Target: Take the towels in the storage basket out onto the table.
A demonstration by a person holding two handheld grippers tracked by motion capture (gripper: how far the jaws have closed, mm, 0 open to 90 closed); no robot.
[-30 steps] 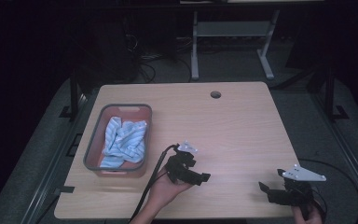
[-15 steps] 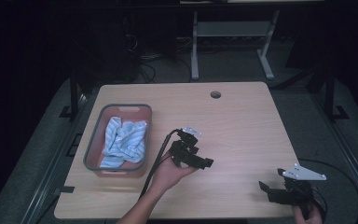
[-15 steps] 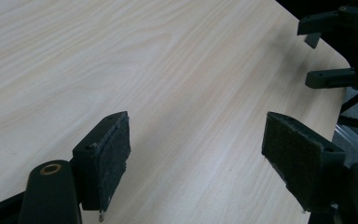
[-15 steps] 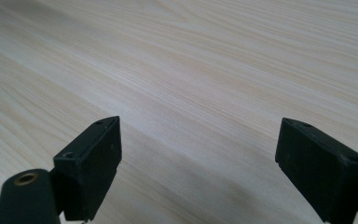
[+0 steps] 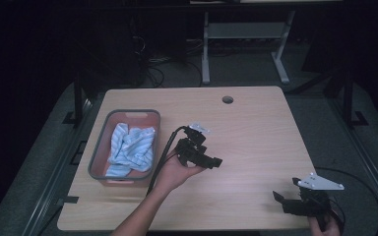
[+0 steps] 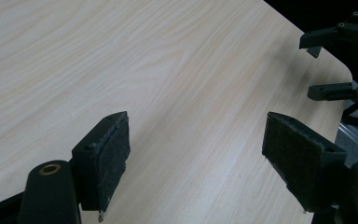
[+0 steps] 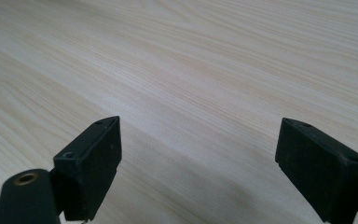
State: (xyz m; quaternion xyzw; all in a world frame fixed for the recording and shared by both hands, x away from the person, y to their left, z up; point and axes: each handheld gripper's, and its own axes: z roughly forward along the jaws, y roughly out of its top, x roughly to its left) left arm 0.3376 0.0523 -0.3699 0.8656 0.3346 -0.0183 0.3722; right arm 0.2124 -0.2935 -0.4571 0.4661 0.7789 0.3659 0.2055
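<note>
Cloth [image 5: 129, 149], blue-striped and crumpled, lies in the grey bin [image 5: 98, 147] at table left. My left gripper [image 5: 211, 161] is held above bare table [image 5: 256, 128] beside the bin, jaws wide, empty, probably readying a reach. My right gripper [image 5: 283, 201] is parked near the front-right edge, also spread, empty.

Left tool [image 6: 196, 168], jaws wide apart, above bare wooden table [image 6: 168, 70].

Wooden table [image 5: 256, 128] with pink basket [image 5: 128, 115]
</note>
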